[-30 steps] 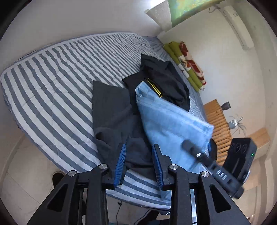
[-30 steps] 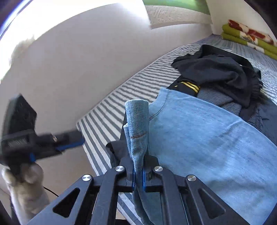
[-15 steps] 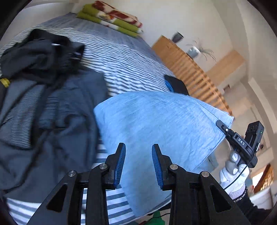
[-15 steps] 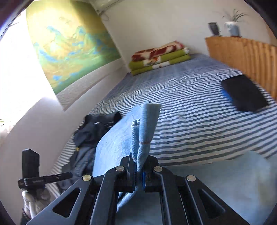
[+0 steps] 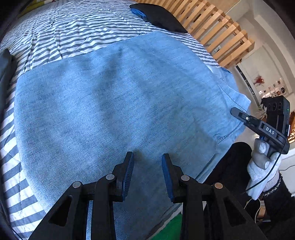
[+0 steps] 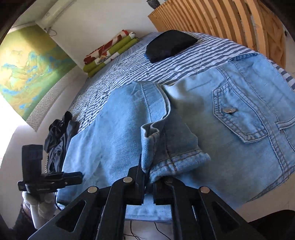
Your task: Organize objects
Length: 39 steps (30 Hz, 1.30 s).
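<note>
Your right gripper (image 6: 148,181) is pinching the light-blue denim shirt's (image 6: 239,114) edge at the striped bed's (image 6: 129,68) near edge; your left gripper (image 5: 147,164) is hovering part-open, empty, above it.

The left wrist view looks steeply down along its jaws, close over the denim shirt (image 5: 118,103) spread on the striped bed (image 5: 60,33), facing the slatted wooden headboard (image 5: 217,31) at the far edge. The right wrist view sits close above the same shirt at the bed's near edge, tilted less steeply, taking in the headboard, the folded blankets (image 6: 110,53) at the far corner and the wall hanging (image 6: 31,68). Both share the shirt, the black cushion (image 5: 158,16) and each other's gripper.
</note>
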{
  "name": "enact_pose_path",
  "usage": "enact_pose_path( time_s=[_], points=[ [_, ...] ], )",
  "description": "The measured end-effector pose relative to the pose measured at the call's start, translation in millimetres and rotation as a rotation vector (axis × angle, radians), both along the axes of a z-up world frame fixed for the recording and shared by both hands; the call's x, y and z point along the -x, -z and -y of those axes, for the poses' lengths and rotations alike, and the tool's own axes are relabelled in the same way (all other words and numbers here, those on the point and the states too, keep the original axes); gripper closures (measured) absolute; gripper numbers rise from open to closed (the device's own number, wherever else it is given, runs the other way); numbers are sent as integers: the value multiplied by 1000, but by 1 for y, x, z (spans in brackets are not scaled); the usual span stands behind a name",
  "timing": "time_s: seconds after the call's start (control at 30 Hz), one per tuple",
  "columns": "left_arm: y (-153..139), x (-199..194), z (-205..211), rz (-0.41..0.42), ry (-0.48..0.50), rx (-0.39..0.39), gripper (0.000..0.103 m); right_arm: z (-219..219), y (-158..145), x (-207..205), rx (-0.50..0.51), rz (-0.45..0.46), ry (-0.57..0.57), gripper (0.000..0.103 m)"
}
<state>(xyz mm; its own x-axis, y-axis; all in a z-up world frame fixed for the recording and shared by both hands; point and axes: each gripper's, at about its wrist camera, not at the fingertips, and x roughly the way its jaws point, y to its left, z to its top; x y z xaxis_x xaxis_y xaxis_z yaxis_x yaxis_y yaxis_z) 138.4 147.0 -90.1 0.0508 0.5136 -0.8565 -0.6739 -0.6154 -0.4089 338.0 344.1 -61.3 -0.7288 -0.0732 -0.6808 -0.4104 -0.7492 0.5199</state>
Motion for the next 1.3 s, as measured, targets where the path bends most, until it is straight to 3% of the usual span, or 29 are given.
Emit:
enact_pose_path(
  time_s=[0.07, 0.13, 0.2, 0.4, 0.57, 0.7, 0.83, 0.93, 1.03, 1.1, 1.3],
  points=[
    [0, -1, 0, 5, 0, 0, 70, -7, 3, 7, 51, -2, -51, 90],
    [0, -3, 0, -4, 5, 8, 70, -20, 9, 12, 131, 15, -90, 71],
    [0, -3, -3, -29, 15, 24, 70, -35, 13, 16, 205, 7, -129, 69],
    [-37, -35, -37, -168, 114, 4, 69, -69, 15, 30, 372, 30, -164, 68],
    [-65, -69, -117, -227, 252, -89, 67, -84, 8, 21, 380, 26, -135, 68],
    [-58, -85, -192, -215, 310, -96, 67, -99, 17, 0, 480, -25, -73, 68],
    [-42, -98, -237, -224, 348, -59, 67, -110, 27, -7, 530, -33, -42, 70],
    [-33, -97, -246, -202, 321, -34, 67, -113, 31, -7, 552, -33, -57, 82],
    [-26, -88, -244, -169, 302, -41, 69, -117, 34, -8, 550, -23, -68, 84],
    [-25, -84, -245, -152, 294, -51, 78, -120, 37, -12, 559, -26, -76, 84],
    [-26, -80, -242, -103, 291, -78, 79, -121, 38, -14, 509, 5, -105, 84]
  ],
)
